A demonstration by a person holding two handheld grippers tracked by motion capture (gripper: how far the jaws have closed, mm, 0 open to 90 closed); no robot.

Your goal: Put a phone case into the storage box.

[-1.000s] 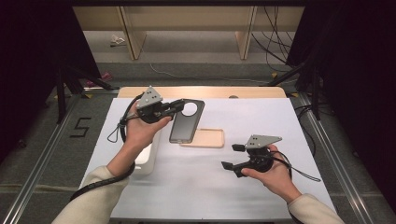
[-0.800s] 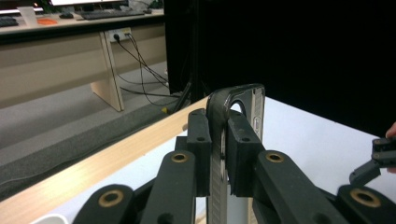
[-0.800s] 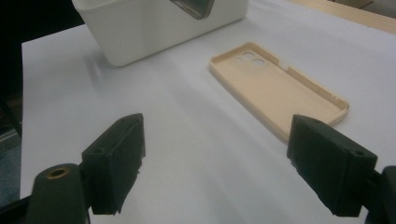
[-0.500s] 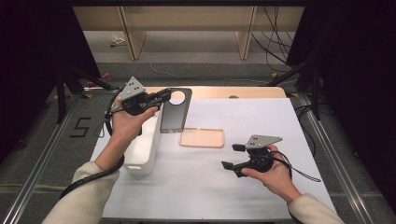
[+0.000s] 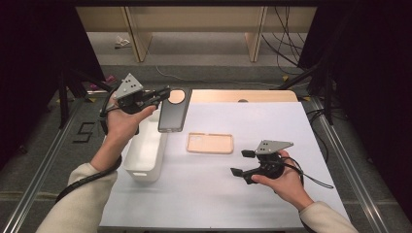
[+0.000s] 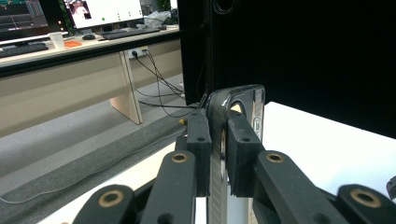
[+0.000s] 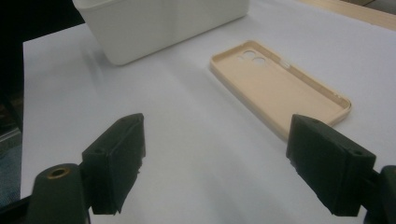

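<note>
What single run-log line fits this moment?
left gripper: shut on dark phone case, above white bin | right gripper: open, idle | beige phone case: on table

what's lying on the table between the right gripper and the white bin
The beige phone case lies open side up on the white table, between the right gripper and the white bin, touching neither. The high view shows this.

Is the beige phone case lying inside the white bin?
No, the beige phone case lies flat on the white table cover, beside the white bin.
</note>
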